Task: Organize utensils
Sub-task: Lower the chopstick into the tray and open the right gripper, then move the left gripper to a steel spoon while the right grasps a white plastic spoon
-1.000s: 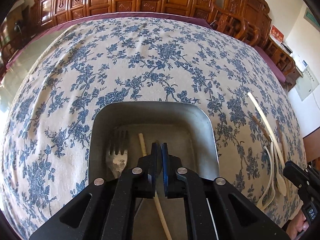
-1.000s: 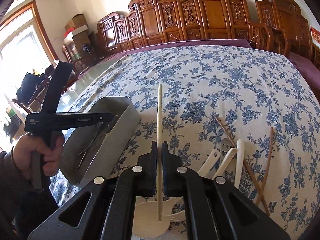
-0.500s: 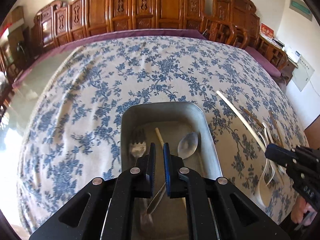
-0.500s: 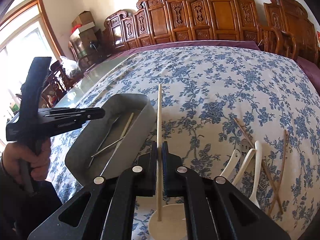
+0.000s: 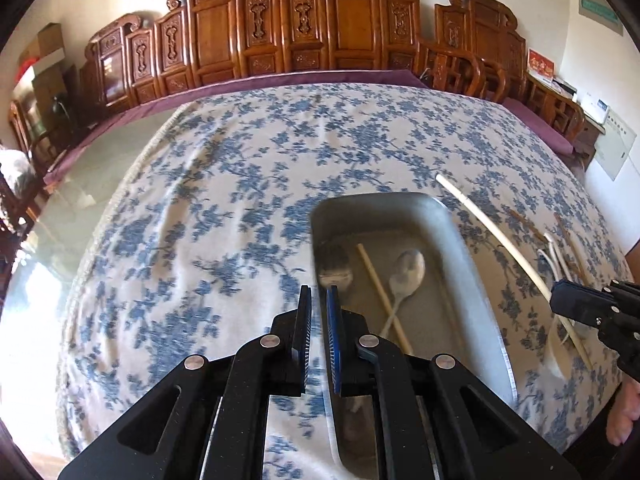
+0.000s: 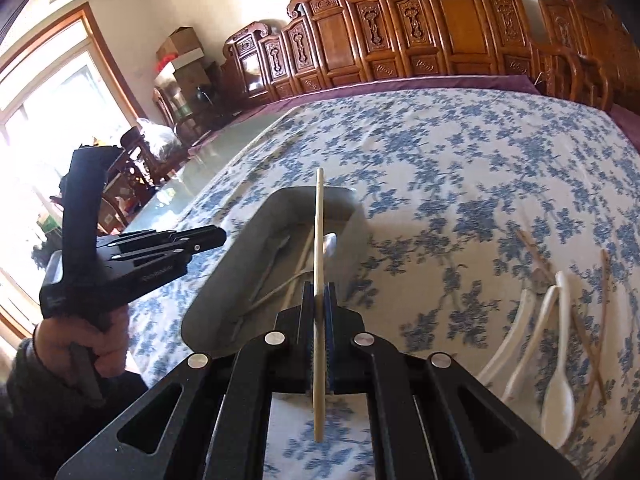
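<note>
I see the table point(image 6: 460, 152) under its blue-flowered cloth filling most of both views, and the grey metal tray point(image 6: 256, 240) sits at centre-left of the right wrist view, centre-right of the left wrist view. In it lie a fork point(image 5: 335, 270), a metal spoon point(image 5: 406, 276) and a pale chopstick point(image 5: 380, 296) crossing the spoon's handle.

My right gripper point(image 6: 319, 312) is clamped on a second pale chopstick point(image 6: 319, 240), which points up the frame, its far tip over the tray's far rim. My left gripper point(image 5: 318, 312), at lower centre of its own view, holds nothing, its jaws nearly together, hanging over the tray's left wall.

The main risk, as I judge it, is the release: the stick is long and pinched low on its length, so if I let go while the tip overhangs the rim, it may tip out onto the cloth or rattle off the wall. It could also pivot in the pads if I swing fast.

The second risk is the two tools meeting, since the left one sits close to the tray at the left of the right wrist view.

White spoons point(image 6: 556, 360) and brown chopsticks point(image 6: 588, 320) wait at lower right; a careless sweep back could scatter them.
</note>
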Demonstrator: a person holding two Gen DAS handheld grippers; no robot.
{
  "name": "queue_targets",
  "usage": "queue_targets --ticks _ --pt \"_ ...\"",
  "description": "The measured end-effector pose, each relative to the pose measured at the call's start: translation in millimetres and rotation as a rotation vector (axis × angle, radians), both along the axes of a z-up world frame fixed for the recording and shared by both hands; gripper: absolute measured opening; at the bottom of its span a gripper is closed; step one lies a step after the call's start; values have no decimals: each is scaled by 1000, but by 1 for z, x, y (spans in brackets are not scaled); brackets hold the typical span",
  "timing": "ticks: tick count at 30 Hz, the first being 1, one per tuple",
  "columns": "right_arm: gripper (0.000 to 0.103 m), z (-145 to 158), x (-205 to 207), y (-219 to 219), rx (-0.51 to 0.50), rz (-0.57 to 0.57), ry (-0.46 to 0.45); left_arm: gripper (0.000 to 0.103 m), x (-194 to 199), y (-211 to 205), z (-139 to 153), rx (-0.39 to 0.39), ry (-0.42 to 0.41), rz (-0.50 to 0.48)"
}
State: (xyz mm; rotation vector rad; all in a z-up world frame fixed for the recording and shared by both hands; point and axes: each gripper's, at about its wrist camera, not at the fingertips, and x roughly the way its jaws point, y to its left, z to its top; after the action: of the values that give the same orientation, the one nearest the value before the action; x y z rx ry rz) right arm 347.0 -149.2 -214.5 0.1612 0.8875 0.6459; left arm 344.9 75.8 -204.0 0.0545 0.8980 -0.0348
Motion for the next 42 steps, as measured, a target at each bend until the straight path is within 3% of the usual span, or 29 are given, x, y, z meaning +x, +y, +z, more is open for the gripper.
queue_targets --ticks 12,19,24,27,30,36,42 --pt "6 -12 22 66 -51 9 54 8 2 28 2 -29 -3 34" --pt "10 -29 34 75 -23 -3 117 8 0 36 4 -43 -5 41" --pt "10 -24 32 72 8 26 82 9 -2 33 9 -52 -15 28" --pt "10 -15 30 58 5 13 43 15 -3 29 11 -55 -23 20" --pt "10 -7 31 41 0 -12 15 15 -5 22 15 -61 -30 3" --pt "10 12 19 -5 -117 -67 -90 16 -6 2 18 -67 -42 -36" --pt "10 17 12 -55 -214 -139 -132 17 -8 -21 23 -74 -55 -79"
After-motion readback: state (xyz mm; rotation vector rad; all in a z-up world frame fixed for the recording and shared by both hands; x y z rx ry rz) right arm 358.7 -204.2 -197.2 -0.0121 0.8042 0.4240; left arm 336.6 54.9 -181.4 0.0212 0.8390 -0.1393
